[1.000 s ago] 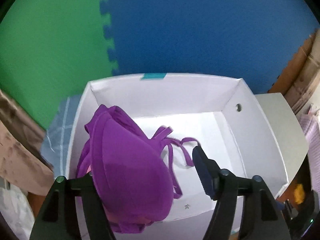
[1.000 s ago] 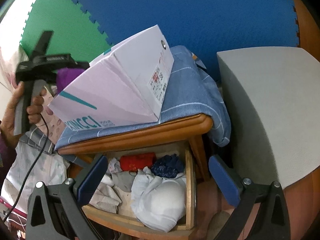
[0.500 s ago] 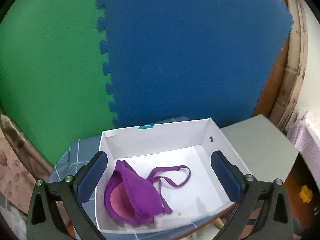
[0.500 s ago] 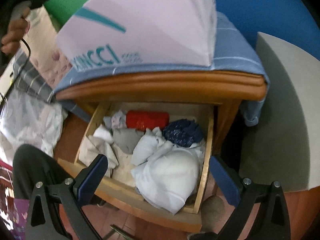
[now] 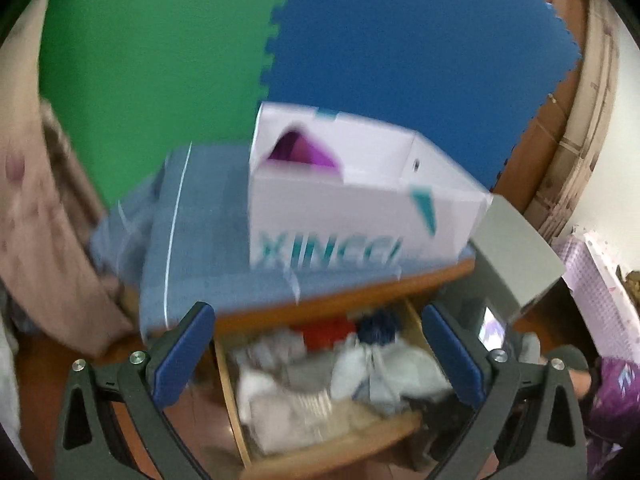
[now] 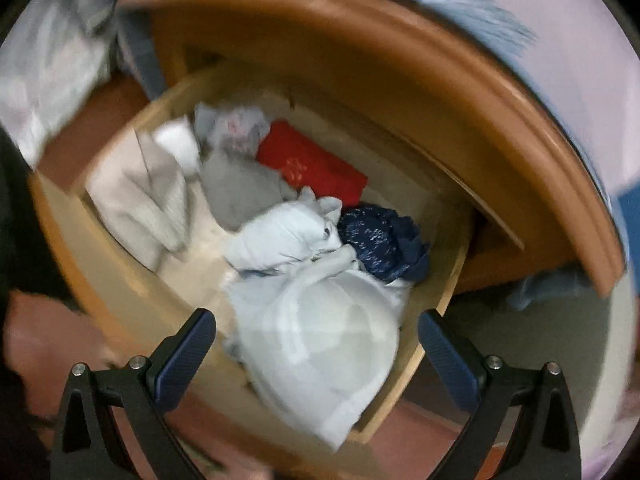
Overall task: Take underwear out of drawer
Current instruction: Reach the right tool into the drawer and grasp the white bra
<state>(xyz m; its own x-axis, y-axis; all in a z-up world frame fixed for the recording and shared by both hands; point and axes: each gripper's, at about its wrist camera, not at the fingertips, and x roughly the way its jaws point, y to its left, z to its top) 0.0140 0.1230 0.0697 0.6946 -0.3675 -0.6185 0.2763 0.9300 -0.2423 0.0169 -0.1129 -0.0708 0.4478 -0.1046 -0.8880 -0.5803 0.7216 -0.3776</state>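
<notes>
Crumpled underwear [image 6: 320,344] in open drawer [image 6: 448,280]

The left gripper [image 5: 318,354] has black, angular plastic arms with triangular cut-outs, silver screw heads at the joints, and dark blue ribbed pads [image 5: 182,354] lining its jaws. The right gripper [image 6: 316,354] is built alike. A purple patterned sleeve [image 5: 612,392] shows at the left view's right edge.

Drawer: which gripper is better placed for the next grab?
Right. The right gripper points down into the drawer, open jaws framing the pale bra. The left gripper, open and empty, views the drawer from farther back, with the white box ahead.
</notes>
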